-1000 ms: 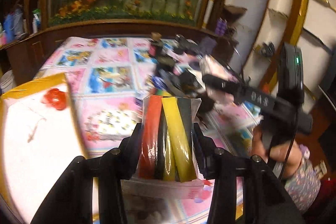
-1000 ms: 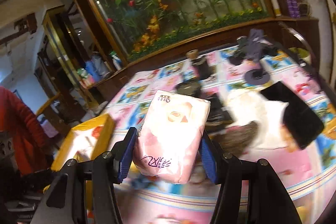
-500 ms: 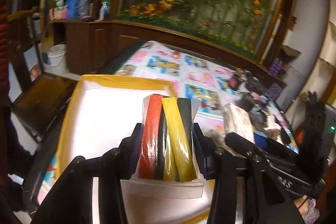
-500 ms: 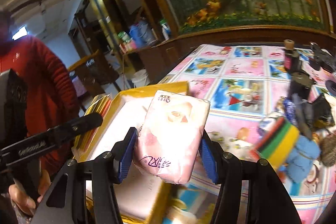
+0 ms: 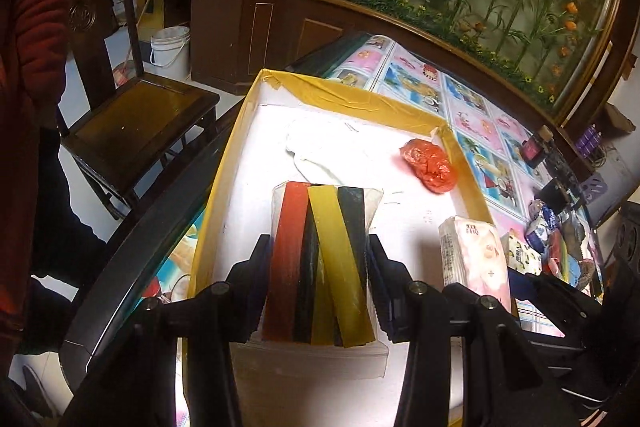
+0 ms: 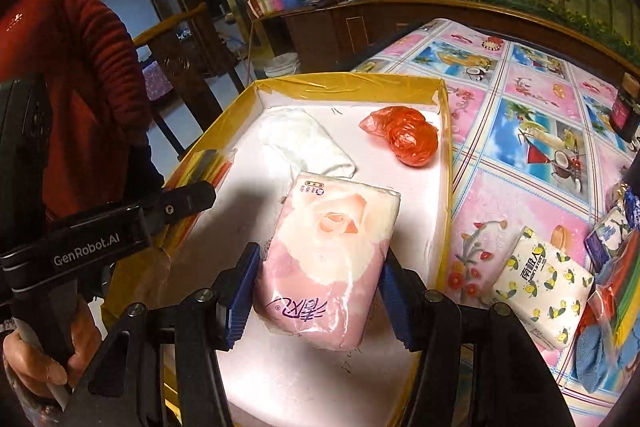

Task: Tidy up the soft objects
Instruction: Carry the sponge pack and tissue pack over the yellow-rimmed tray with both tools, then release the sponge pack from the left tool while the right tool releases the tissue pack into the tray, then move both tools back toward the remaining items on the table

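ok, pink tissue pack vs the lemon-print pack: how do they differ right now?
The pink tissue pack is clamped in the right gripper, above the yellow-rimmed box; the lemon-print pack lies loose on the tablecloth outside the box. The pink tissue pack shows a rose on pink wrap; the lemon-print pack shows yellow lemons on white. Both are soft plastic-wrapped tissue packs.

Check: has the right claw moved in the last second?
Yes. The right claw, shut on the tissue pack, swung left off the tablecloth and now hangs over the yellow-rimmed box.
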Tool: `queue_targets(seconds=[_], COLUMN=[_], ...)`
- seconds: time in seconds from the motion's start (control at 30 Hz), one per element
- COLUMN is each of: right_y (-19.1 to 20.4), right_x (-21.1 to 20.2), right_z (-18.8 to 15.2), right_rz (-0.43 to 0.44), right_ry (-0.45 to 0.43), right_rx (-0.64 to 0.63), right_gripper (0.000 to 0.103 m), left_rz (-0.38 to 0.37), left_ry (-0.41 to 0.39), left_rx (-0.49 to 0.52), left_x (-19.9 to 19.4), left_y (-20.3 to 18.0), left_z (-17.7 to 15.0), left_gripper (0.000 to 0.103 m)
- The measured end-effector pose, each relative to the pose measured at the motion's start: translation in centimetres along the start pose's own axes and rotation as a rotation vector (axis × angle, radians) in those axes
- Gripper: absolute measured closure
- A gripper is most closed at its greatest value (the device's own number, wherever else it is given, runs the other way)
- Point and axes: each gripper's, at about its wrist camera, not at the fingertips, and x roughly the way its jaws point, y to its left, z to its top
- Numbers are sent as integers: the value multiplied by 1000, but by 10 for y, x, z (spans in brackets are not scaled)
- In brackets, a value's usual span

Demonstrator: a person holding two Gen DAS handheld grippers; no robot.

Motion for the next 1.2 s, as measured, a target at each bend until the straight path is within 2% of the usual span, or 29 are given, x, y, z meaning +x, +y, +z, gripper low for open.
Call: queue_targets(seconds=[0.33,0.43,0.53,0.63,0.73,0.83,0.97,1.03,1.2], right_y=[-5,-4,-4,-3,-3,-6,-27,-48,-111], right_x=[1,-1,-6,-15,-24,-41,-70,-80,-91], right_z=[-2,-3,-4,-3,-3,-4,-3,-2,-8], right_rz=[4,10,10,13,30,55,52,17,-44], right_ry=[7,9,-3,-31,-57,-107,-183,-195,-162], right_rx=[-2,-1,-4,-10,-10,0,42,79,191], right_gripper=[39,38,38,37,35,35,35,35,36], left_rz=[6,-9,-17,-29,-28,-42,-64,-82,-141], left_ry=[30,38,40,23,11,-8,-24,-32,-29], left_rx=[-6,-9,-19,-3,13,7,14,33,107], left_x=[11,12,10,4,-3,-10,-18,-22,-27], left_y=[1,1,0,-6,-11,-14,-22,-33,-71], left_z=[-2,-3,-3,-4,-4,-4,-3,-4,-6], left_gripper=[59,54,38,37,29,28,28,28,28])
